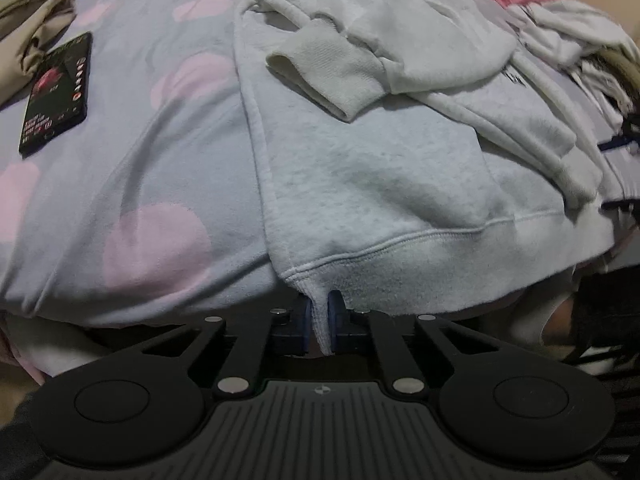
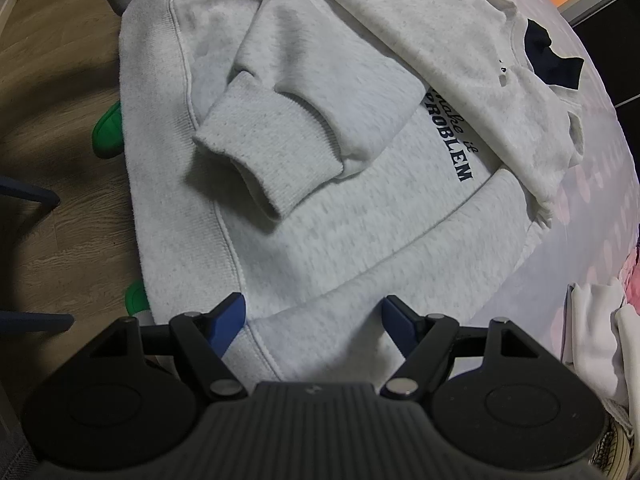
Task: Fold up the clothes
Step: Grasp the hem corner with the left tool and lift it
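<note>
Both cameras sit just behind their own fingers, tilted steeply down and very near the cloth. The left wrist view faces across the bed with the lilac, pink-spotted cover (image 1: pixel 132 168), at the hem of the pale grey fleece sweatshirt (image 1: pixel 360 184). The right wrist view looks along that sweatshirt (image 2: pixel 340 232) from its hem corner, with wooden floor (image 2: pixel 60 220) at left. The 2 views share the sweatshirt.

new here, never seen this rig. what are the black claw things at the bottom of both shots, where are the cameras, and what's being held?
No robot: a person carries a two-finger gripper in each hand, each with a wide-angle camera looking along its fingers.

The left wrist view shows the left gripper, shut on the bottom hem of a grey sweatshirt spread on a bedcover with pink spots. A phone lies on the cover to one side.

The right wrist view shows the right gripper, open, its blue pads either side of another part of the sweatshirt hem, not pinching. The sleeves are already folded across the front.
</note>
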`<state>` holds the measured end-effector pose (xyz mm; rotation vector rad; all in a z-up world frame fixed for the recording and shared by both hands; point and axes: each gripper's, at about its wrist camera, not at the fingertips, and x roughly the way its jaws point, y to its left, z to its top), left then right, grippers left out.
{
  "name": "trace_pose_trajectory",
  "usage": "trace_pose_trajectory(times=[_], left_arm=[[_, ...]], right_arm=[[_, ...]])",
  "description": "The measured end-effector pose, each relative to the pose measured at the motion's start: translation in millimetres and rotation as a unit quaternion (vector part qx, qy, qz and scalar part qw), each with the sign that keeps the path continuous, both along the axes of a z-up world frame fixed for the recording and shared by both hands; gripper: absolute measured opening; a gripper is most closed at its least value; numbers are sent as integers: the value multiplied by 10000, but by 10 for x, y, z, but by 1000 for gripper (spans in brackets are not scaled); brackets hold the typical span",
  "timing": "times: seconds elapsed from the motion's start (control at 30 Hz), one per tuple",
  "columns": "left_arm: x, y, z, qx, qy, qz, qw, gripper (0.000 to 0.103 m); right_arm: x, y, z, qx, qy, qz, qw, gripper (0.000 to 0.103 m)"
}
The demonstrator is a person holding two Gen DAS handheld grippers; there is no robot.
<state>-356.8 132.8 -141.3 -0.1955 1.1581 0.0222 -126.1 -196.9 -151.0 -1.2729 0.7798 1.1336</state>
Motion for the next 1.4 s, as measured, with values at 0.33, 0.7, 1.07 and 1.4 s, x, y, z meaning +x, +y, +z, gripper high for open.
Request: trace_pose_trajectory(times=[0.33, 0.7, 1.07, 1.4], left_arm=[[-3, 30, -17, -121, 18, 68, 9999, 8], [-3, 26, -19, -82, 41, 29, 10000, 8], [-121, 327, 353, -1096, -355, 249, 9930, 4], [19, 618, 707, -2322, -1346, 778, 9601, 3]], right_arm=[[-8, 4, -1, -8, -11, 5, 10000, 77], [-22, -1, -8, -16, -20, 28, 10000, 77], [-153, -60, 139, 231, -162, 243, 9993, 77], [-132, -135, 387, 541, -561, 149, 9968, 77]])
